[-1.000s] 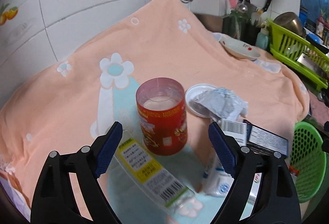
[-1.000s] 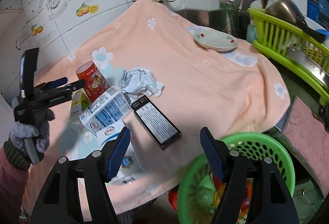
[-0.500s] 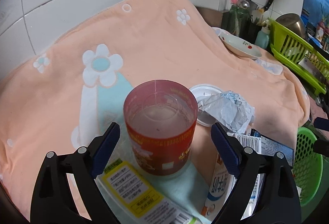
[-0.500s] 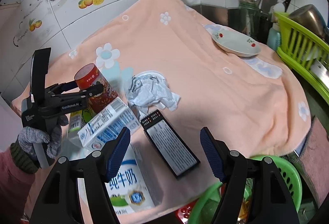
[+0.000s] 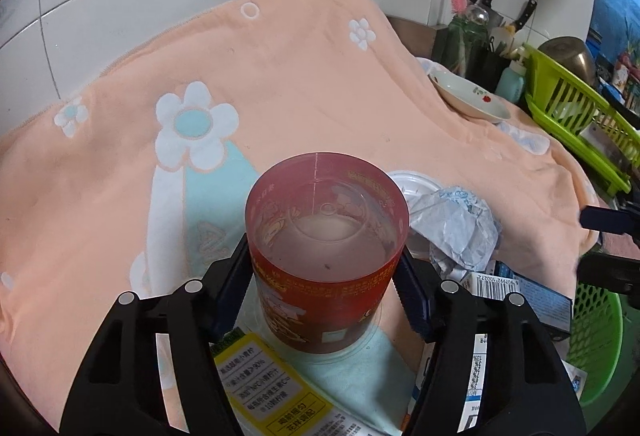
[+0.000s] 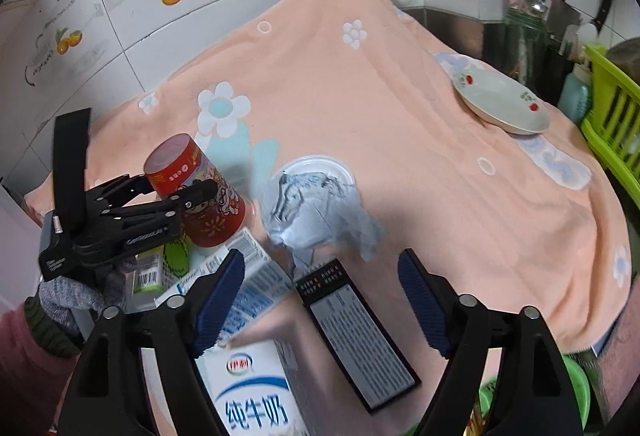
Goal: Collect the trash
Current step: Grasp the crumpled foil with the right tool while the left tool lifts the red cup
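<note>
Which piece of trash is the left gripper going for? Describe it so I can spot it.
On the peach flowered towel, near its front left corner, the left gripper is closing around a red cup. It is the only round, upright piece there; its neighbours are flat cartons.

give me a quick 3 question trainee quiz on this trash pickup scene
1. True or false: the red cup stands between the left claw's pads.
2. What lies between the right claw's open pads? A) white plate B) black box C) green basket
3. Fill in: the crumpled paper rests partly on a white round ____.

Key: 1 true; 2 B, the black box; 3 lid.
</note>
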A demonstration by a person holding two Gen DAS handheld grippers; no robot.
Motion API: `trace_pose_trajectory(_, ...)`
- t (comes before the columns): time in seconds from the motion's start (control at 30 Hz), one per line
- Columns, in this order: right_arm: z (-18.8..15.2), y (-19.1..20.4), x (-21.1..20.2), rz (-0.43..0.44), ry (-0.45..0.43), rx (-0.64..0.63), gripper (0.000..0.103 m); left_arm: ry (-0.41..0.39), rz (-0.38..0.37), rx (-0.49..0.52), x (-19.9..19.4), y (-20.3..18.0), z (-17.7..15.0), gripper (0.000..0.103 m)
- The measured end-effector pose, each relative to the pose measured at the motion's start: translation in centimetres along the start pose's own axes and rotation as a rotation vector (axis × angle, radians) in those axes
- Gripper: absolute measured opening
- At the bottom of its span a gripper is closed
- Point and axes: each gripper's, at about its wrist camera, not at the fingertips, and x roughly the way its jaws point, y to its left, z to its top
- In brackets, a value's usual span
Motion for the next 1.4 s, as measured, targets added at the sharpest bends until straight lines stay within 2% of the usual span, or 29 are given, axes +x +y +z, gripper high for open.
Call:
trace_pose_trajectory(0.23,1.7,0.8,2.7,0.009,0.031,-0.043,0.086,-0.052,-0.021,0.003,-2.0,0.4,1.0,0.065)
trace_pose_trajectory(0.47,2.9,0.7,5.9,0.044,0.076,-0.033,0.088,-0.088,-0.02,0.014,-3.5,0.8,1.8,0.065)
trace_pose_trajectory(0.8,4.1,0.3,9.9,0.033,0.129,-0.002,0.09,-0.1,-0.033,0.0,-4.0,1.3,2.1,0.065)
trace_pose_trajectory(0.83,4.0,0.2,10.0,0.033,0.131,0.0,0.086,-0.099,-0.036,-0.004,-4.0,1.4,2.1,0.065)
trace_pose_trajectory(0.87,4.0,0.2,10.2,0.033,0.134,0.001,0.077,-0.098,-0.041,-0.009,-4.0,1.5,2.1,0.065)
trace_pose_trajectory(1.13,3.3,0.0,10.0,0.058,0.134,0.014,0.049,-0.104,-0.051,-0.013,-4.6,1.4,2.2,0.065)
trace_pose_trajectory(1.4,3.4,0.7,8.3,0.068,0.095,0.006,0.039,-0.123,-0.052,-0.012,-5.9,1.1,2.6,0.065)
